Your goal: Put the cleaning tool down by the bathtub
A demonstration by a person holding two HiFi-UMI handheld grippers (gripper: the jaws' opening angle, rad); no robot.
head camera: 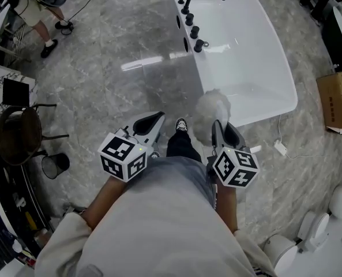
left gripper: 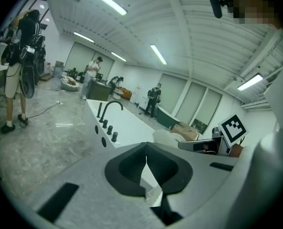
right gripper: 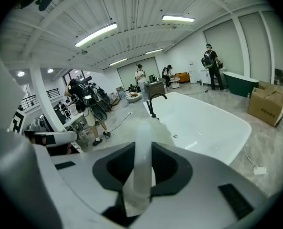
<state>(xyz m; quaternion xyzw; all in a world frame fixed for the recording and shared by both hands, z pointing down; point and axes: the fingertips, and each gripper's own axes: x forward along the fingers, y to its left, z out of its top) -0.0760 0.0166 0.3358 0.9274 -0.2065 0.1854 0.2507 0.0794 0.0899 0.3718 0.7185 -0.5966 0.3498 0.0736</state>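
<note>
One bathtub, one cleaning tool, two grippers, one cardboard box

glossy grey marble floor. a white bathtub sits straight on it, with a cardboard box off to its right, a small white plug near the tub's end, and a black wire bin well left.

Long white ceiling strip lights give bright, even light; glare streaks the glossy grey marble floor and the white oval bathtub; both gripper views bulge and darken at their corners; the pale translucent cleaning tool handle looks soft.
</note>
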